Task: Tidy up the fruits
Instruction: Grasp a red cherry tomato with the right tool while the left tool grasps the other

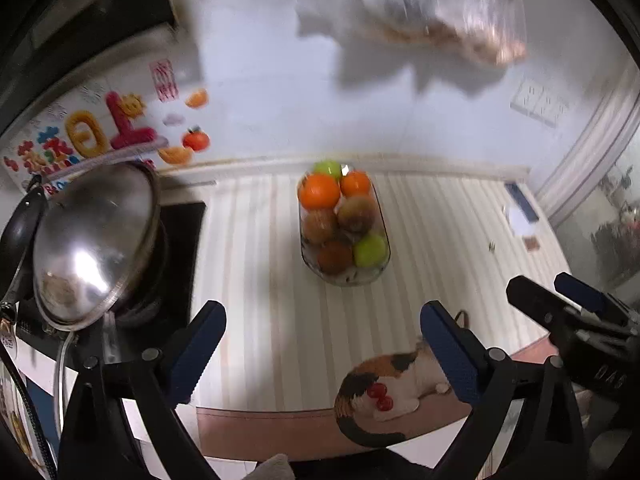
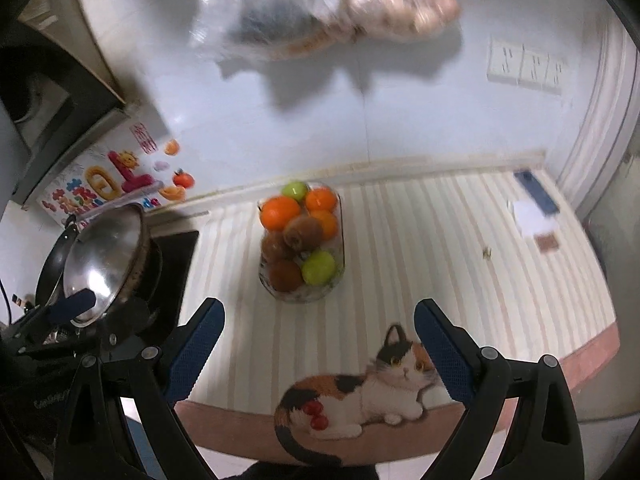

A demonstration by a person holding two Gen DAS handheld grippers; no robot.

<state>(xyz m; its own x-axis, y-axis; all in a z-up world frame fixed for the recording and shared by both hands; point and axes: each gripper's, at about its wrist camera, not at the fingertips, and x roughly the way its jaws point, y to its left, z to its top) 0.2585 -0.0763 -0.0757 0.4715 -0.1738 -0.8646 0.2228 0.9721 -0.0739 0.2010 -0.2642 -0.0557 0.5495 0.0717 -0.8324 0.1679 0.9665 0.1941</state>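
A clear oblong glass dish (image 1: 380,276) stands on the striped mat, filled with oranges (image 1: 319,191), green apples (image 1: 370,251) and brown kiwis (image 1: 356,213). It also shows in the right wrist view (image 2: 338,280), with oranges (image 2: 279,211), a green apple (image 2: 318,267) and kiwis (image 2: 303,232). My left gripper (image 1: 322,344) is open and empty, hovering above the mat in front of the dish. My right gripper (image 2: 318,340) is open and empty, likewise short of the dish; its fingers (image 1: 576,288) show at the right of the left wrist view.
A steel pot lid (image 1: 92,240) leans over a black stove (image 1: 182,248) at the left. The mat carries a printed calico cat (image 2: 360,396) at its front edge. A phone (image 2: 536,192) and white paper (image 2: 532,216) lie far right. Plastic bags (image 2: 320,12) hang on the wall.
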